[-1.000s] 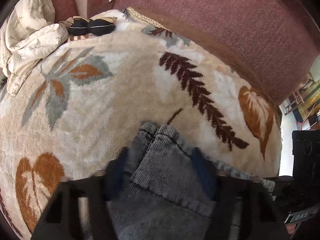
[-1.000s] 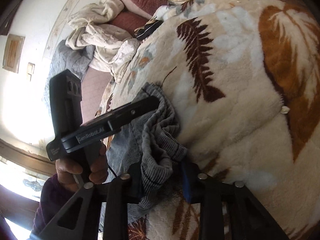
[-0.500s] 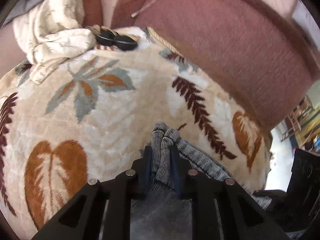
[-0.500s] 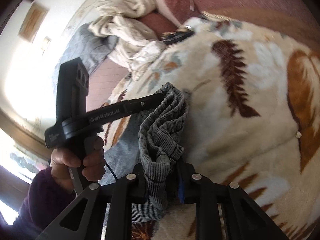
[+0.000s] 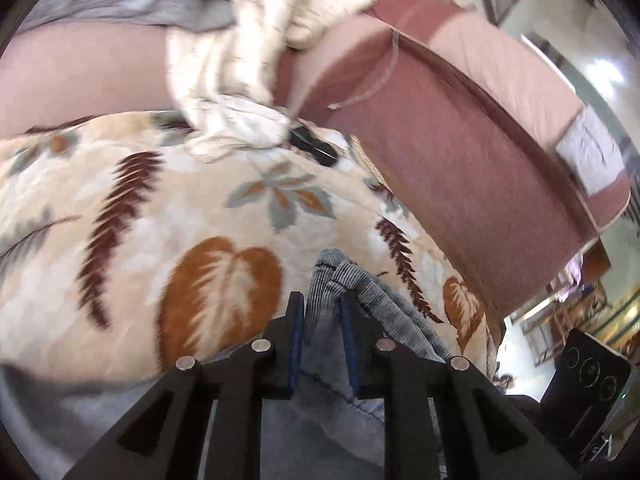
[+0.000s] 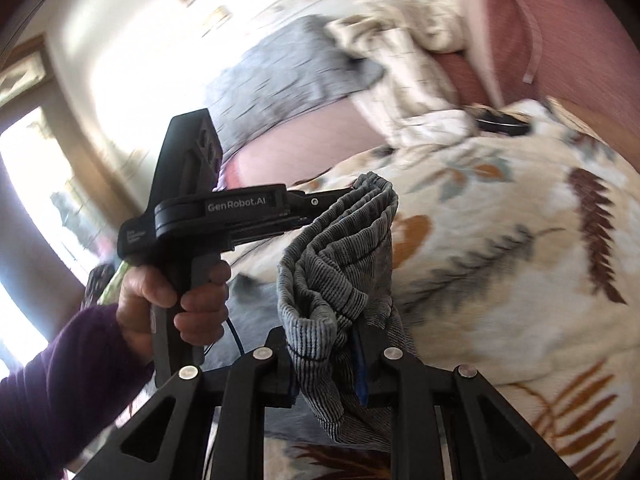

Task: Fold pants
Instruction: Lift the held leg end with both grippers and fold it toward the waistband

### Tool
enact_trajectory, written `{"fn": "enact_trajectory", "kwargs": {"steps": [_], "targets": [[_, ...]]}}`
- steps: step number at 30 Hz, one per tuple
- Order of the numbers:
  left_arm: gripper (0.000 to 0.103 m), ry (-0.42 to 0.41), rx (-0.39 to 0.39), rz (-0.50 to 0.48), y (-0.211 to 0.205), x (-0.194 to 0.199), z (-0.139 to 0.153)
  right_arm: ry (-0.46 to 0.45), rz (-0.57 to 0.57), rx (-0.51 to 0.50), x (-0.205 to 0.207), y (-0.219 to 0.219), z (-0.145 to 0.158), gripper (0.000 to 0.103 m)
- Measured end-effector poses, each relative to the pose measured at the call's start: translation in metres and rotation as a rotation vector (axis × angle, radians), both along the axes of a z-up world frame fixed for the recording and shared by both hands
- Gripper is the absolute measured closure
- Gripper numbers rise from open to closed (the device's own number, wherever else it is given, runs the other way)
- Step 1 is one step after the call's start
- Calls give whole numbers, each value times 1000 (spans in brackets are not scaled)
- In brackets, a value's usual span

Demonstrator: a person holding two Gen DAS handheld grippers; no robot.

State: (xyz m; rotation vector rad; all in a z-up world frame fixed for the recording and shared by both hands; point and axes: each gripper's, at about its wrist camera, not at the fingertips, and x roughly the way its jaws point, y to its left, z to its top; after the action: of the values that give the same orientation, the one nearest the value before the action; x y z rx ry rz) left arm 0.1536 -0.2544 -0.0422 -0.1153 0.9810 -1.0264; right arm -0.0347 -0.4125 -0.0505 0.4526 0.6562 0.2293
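Note:
The grey ribbed pants (image 5: 352,292) are bunched and lifted above the leaf-patterned blanket (image 5: 168,216). My left gripper (image 5: 322,312) is shut on one bunched edge of the pants. In the right wrist view the pants (image 6: 340,264) hang as a stretched band between the two grippers. My right gripper (image 6: 324,344) is shut on the near end of that band. The left gripper (image 6: 340,198) shows there too, held by a hand, clamped on the far end.
A maroon sofa back (image 5: 460,120) runs behind the blanket. Crumpled cream cloth (image 5: 240,80) and a grey cloth (image 6: 288,76) lie at the far end. A small black object (image 5: 316,146) sits on the blanket's far edge.
Both grippers closed on the pants' edge and lifted it off the blanket. The views tilted upward and the pants now hang stretched between the grippers.

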Motion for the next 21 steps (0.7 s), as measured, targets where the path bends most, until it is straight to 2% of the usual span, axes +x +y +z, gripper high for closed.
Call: {"fn": "enact_trajectory", "kwargs": {"steps": [4, 6, 12, 15, 16, 19, 21], "targets": [[84, 40, -18, 107, 46, 5, -10, 19, 103, -44, 9, 38, -7, 82], [84, 51, -2, 161, 64, 7, -17, 44, 138, -78, 14, 56, -14, 82], [84, 79, 31, 268, 113, 2, -30, 164, 263, -144, 34, 108, -41, 77], [84, 77, 54, 303, 137, -3, -31, 252, 366, -167, 36, 127, -56, 51], [84, 78, 56, 314, 143, -6, -31, 251, 388, -162, 33, 130, -56, 44], [84, 86, 77, 325, 150, -17, -34, 184, 433, -155, 23, 129, -44, 43], [84, 69, 82, 313, 147, -29, -33, 132, 399, -123, 19, 114, -34, 43]]}}
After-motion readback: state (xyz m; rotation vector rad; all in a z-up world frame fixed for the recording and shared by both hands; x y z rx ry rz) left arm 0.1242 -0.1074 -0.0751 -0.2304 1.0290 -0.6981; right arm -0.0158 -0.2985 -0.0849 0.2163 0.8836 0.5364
